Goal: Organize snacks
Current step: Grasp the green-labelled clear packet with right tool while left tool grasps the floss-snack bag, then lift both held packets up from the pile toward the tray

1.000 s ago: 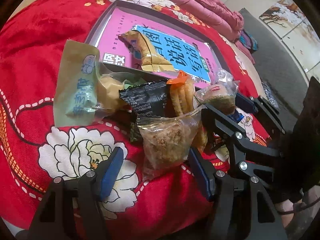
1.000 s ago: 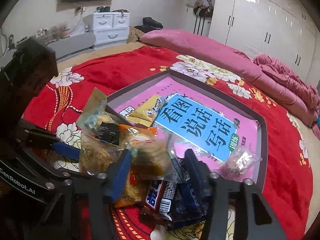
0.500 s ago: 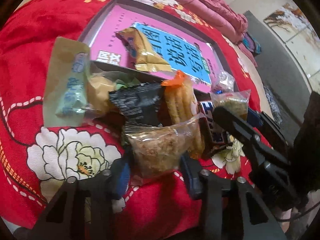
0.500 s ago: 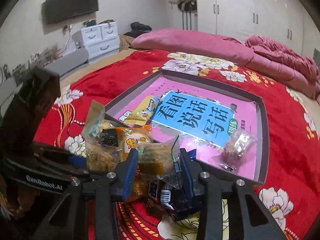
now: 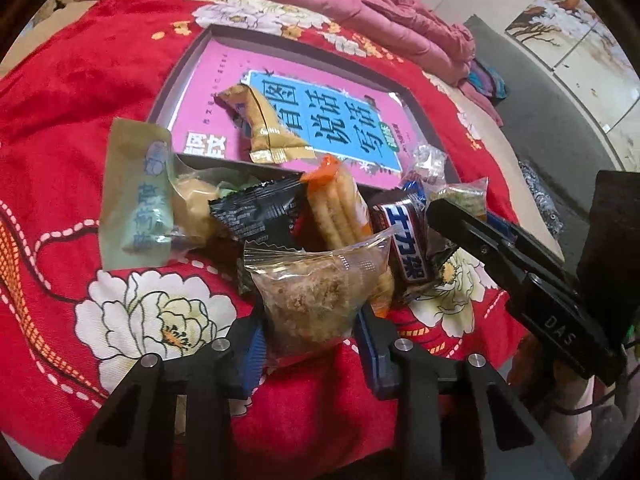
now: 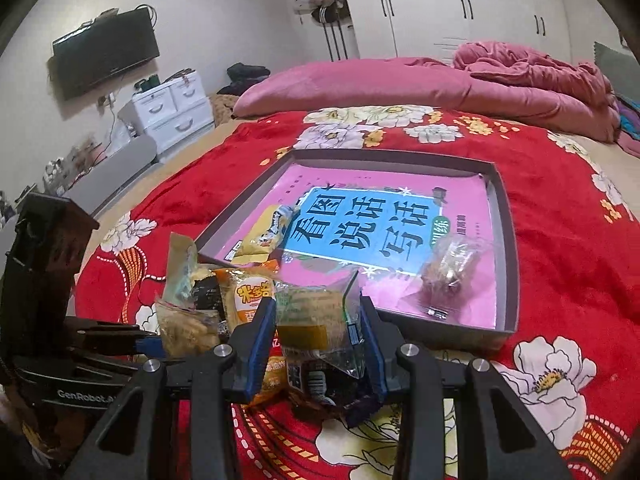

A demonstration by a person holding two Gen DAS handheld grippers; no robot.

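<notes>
left gripper jaws just closed in, now pinching clear crumb snack bag. right gripper has rolled level, clamped on green-label clear pack. ahead of both: grey tray on red blanket, yellow packet inside.

I am seeing a bed under a red floral blanket carrying everything. A shallow grey tray is lying flat on it, a heap of snack packets is sitting just beside the tray's near edge, and a pink quilt is lying along the far side.
</notes>
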